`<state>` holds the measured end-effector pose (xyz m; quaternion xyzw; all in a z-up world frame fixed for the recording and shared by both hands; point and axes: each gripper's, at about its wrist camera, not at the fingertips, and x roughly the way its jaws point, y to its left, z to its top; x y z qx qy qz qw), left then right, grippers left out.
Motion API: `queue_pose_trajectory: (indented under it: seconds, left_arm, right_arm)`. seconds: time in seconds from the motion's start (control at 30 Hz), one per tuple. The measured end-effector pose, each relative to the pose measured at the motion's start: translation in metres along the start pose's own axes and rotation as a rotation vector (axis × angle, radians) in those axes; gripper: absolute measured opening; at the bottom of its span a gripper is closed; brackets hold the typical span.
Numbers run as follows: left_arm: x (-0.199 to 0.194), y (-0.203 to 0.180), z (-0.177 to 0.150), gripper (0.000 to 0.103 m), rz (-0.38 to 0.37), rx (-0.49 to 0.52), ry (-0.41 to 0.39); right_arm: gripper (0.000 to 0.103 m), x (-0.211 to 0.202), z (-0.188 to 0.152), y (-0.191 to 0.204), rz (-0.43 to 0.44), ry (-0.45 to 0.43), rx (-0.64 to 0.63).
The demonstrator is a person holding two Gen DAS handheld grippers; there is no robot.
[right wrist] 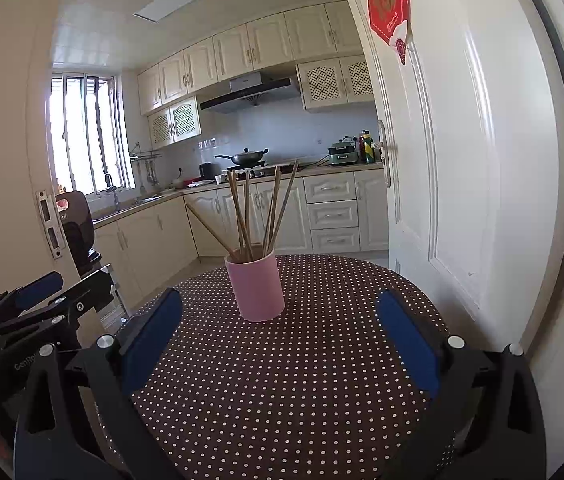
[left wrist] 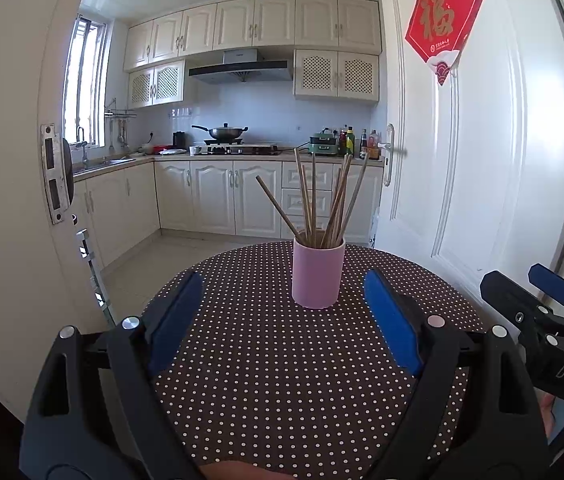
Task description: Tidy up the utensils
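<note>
Presently: one pink cup (left wrist: pixel 317 276), upright near the far edge of the polka-dot table (left wrist: pixel 266 380). Contents: wooden chopsticks (left wrist: pixel 313 200), tips down, fanned loosely against the rim, so apparently already gathered. Left tool (left wrist: pixel 282 304): jaws wide apart, empty, hovering short of the cup. Right tool (right wrist: pixel 278 320): likewise spread, holding nothing, alongside. No loose utensils visible on the table.

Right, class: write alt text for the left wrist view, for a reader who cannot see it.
A pink cup holding wooden chopsticks stands upright on a polka-dot tablecloth, ahead of the open left gripper and its blue fingers. The right gripper shows at the right edge; a kitchen lies behind.
</note>
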<state>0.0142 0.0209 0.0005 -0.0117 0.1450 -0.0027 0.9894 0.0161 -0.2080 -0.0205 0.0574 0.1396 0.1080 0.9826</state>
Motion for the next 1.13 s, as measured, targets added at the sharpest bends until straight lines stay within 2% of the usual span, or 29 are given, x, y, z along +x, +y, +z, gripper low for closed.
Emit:
queue_pose_trajectory:
  seconds: [0.73,1.13]
  left_arm:
    - [0.001,0.000,-0.002,0.082,-0.009,-0.008,-0.003]
    - [0.015,0.001,0.000,0.083,-0.013,-0.002,0.038]
  right_arm:
    - [0.095,-0.002,-0.001,0.006,0.003,-0.015,-0.021]
    - [0.095,0.008,-0.001,0.004,0.000,-0.006,-0.016]
